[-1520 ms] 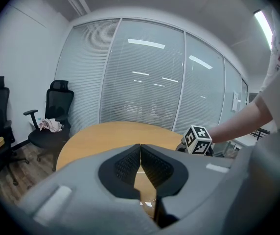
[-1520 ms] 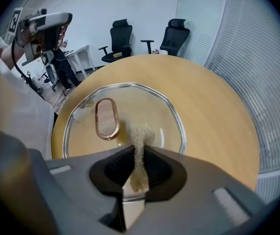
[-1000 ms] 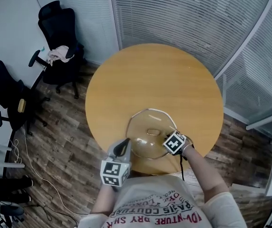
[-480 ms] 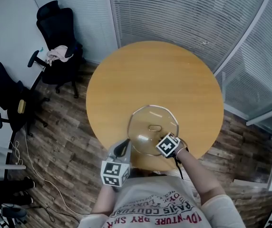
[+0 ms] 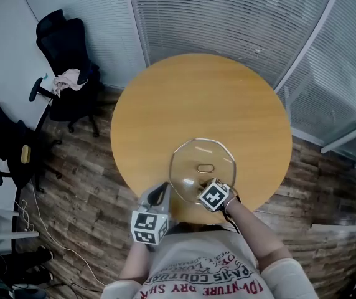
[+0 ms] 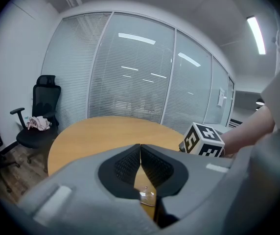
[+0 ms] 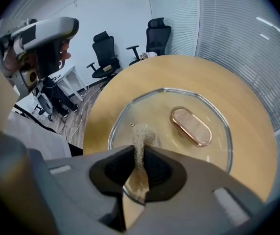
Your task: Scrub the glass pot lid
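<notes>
Lying flat on the round wooden counter (image 5: 196, 92), the glass pot lid (image 5: 193, 157) sits close to the edge nearest the person. Its rim has many straight sides, and an oval copper-coloured handle (image 5: 206, 168) stands at its centre.

Right tool (image 5: 204, 189): positioned over the near part of the lid, pointing toward the handle. In the right gripper view its jaws are closed on a thin, beige scrub pad (image 7: 140, 140). The pad stands on edge between the jaw pads, and its free end projects forward beyond the tips. That end lies against the glass, between the near rim and the handle. The handle is ahead of the tips and slightly to the right, apart from the pad.

Left tool (image 5: 160, 193): held off the counter edge, just beside the lid's near-left rim and not touching it. In the left gripper view the jaw tips meet with nothing between them. The marker cube (image 6: 203, 140) of the right tool shows to the right of these jaws.

Surroundings: black office chairs (image 5: 66, 55) stand on the plank floor (image 5: 84, 167) at the left, one with a crumpled cloth (image 5: 66, 78) on it. Glass walls with blinds (image 5: 228, 17) run behind the counter
</notes>
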Action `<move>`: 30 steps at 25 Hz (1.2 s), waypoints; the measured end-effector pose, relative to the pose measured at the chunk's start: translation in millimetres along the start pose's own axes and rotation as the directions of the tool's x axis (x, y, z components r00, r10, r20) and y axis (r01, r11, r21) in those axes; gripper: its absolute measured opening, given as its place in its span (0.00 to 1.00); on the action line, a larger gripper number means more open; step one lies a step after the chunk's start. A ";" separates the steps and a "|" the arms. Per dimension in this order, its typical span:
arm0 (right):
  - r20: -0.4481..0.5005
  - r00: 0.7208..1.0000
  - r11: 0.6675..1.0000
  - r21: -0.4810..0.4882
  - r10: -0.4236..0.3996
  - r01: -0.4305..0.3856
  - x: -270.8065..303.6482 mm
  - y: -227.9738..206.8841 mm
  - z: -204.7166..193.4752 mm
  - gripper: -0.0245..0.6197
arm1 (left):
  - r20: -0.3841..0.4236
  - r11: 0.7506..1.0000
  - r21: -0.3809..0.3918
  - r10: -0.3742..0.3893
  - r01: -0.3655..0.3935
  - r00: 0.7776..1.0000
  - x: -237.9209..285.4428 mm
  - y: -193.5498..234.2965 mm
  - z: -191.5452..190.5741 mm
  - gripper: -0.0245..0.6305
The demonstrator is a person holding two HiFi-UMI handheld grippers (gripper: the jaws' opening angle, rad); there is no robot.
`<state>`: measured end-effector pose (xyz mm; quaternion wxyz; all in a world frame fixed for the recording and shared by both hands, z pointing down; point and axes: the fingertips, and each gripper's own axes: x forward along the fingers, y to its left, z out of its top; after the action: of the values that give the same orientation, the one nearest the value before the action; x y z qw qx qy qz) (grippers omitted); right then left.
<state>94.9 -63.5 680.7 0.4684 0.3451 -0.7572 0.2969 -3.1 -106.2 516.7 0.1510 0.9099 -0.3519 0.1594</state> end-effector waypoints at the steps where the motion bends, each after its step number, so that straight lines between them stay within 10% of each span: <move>1: 0.009 1.000 1.000 0.014 -0.006 0.006 -2.4 -2.0 0.2 0.13 | -0.002 1.000 0.003 -0.005 0.005 1.000 1.5 1.3 0.5 0.05; 14: -0.044 0.977 0.960 -0.199 -0.207 0.195 -38.9 -123.5 -46.2 0.13 | -0.015 0.998 0.056 -0.019 0.020 1.000 39.2 -43.1 15.4 0.05; 30: 0.076 0.992 0.842 -0.524 -0.104 0.129 5.3 -193.9 42.8 0.13 | -0.037 0.945 -0.021 0.325 -0.326 0.945 25.3 -34.4 5.7 0.05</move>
<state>226.8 -211.4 693.6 0.5454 0.2550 -0.7974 0.0408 39.4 -99.1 516.0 0.1406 0.8344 -0.4968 0.1927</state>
